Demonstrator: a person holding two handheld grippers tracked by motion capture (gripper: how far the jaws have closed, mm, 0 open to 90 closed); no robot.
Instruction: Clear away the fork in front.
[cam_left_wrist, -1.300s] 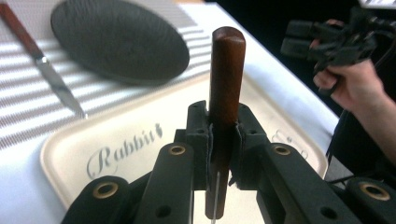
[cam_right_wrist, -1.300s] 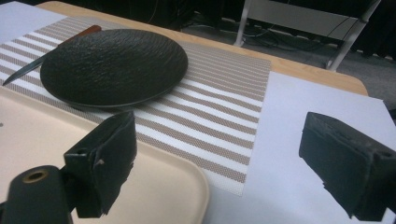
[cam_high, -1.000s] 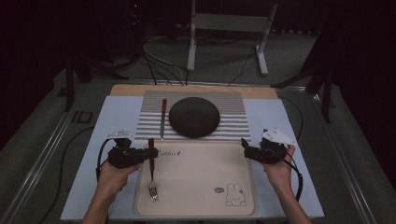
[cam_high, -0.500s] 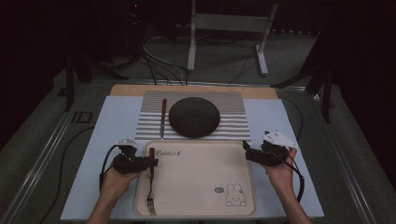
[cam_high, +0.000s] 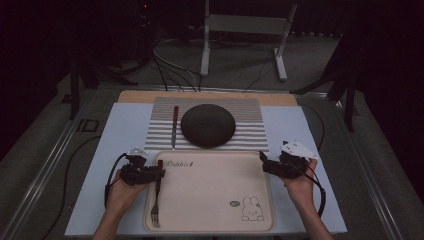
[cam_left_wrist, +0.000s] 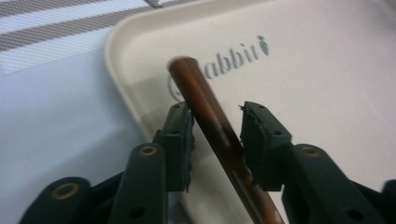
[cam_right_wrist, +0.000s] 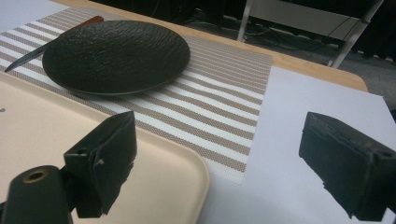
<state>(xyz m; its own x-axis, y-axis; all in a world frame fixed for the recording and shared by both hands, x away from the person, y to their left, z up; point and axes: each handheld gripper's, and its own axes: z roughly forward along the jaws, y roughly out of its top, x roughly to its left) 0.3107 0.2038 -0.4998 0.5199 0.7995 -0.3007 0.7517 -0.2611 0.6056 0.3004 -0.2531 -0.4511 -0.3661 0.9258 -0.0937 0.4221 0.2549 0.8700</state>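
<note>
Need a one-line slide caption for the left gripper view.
Left gripper, its fingers just opening, straddles the fork's brown handle over the beige tray.

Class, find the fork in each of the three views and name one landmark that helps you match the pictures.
High view: the fork lies along the beige tray's left edge, tines toward the person.
Left gripper view: its brown handle runs between the jaws, over the tray's corner.
Right gripper view: the fork is not in it.
Shared landmark: the beige tray, beside the striped placemat.
</note>
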